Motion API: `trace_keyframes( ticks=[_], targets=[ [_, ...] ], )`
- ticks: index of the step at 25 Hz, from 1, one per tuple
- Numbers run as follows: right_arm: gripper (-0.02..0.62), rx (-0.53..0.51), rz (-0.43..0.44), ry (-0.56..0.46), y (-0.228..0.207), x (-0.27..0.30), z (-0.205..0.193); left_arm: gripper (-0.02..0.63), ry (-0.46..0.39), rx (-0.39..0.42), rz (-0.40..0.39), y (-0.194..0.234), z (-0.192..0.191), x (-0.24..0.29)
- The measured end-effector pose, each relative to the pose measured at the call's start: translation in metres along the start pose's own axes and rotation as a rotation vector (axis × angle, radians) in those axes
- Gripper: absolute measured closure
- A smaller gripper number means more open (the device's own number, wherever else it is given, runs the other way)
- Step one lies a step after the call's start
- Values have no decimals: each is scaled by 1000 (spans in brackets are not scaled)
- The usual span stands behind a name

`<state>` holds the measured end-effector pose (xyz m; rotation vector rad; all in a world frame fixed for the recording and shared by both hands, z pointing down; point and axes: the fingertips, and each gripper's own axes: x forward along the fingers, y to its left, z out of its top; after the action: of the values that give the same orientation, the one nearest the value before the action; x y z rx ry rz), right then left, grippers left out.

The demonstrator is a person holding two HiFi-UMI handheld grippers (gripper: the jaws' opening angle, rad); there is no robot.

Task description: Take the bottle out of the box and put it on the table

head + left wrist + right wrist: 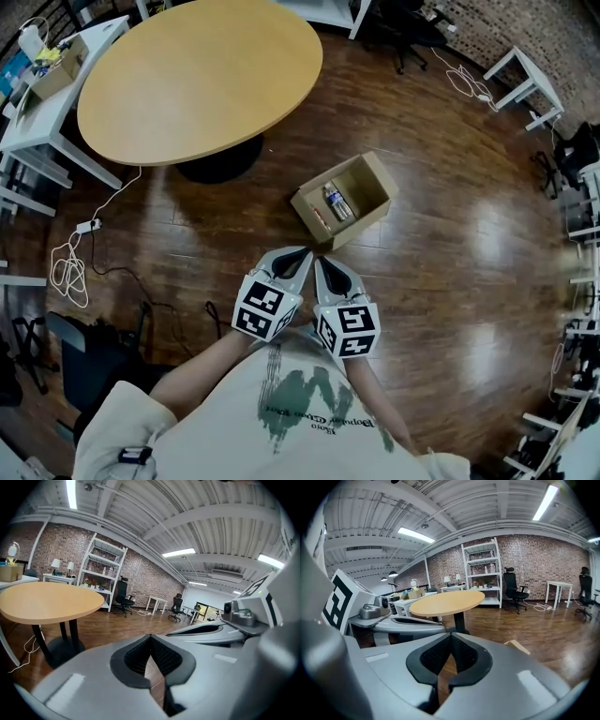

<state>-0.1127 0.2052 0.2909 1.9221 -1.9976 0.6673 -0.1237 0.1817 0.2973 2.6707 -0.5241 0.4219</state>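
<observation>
Looking from the left, mark the round table (187, 75) as the goal, with its near edge well apart from the carton. Keep the left gripper (296, 255) in reserve: jaws pressed together, nothing between them. Open the right gripper (324, 264) first, shut just the same and equally empty, tips close beside the left one's. Then reach forward and down to the box (373, 187), standing open on the floor (450, 244) right of the table's black foot (220, 159) and just ahead of both tools. Aim for the bottle (337, 202), lying flat on the box's bottom about midway between the side walls. Come in from above with jaws spread across the bottle's body, not its ends. Stay clear of the cardboard walls and of the thin item (319, 220) by the left inner wall, too small to name. Close firmly yet gently: probably light plastic, apt to slip or dent. Lift straight past the rim before swinging left, and set down well inside the tabletop's edge.
</observation>
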Motion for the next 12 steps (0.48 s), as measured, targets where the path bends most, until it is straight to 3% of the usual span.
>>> trace_keyframes(
  ticks=[12],
  targets=[
    [595,34,-5,-22,-85,29,17,609,34,3,33,10,18,65]
  ],
)
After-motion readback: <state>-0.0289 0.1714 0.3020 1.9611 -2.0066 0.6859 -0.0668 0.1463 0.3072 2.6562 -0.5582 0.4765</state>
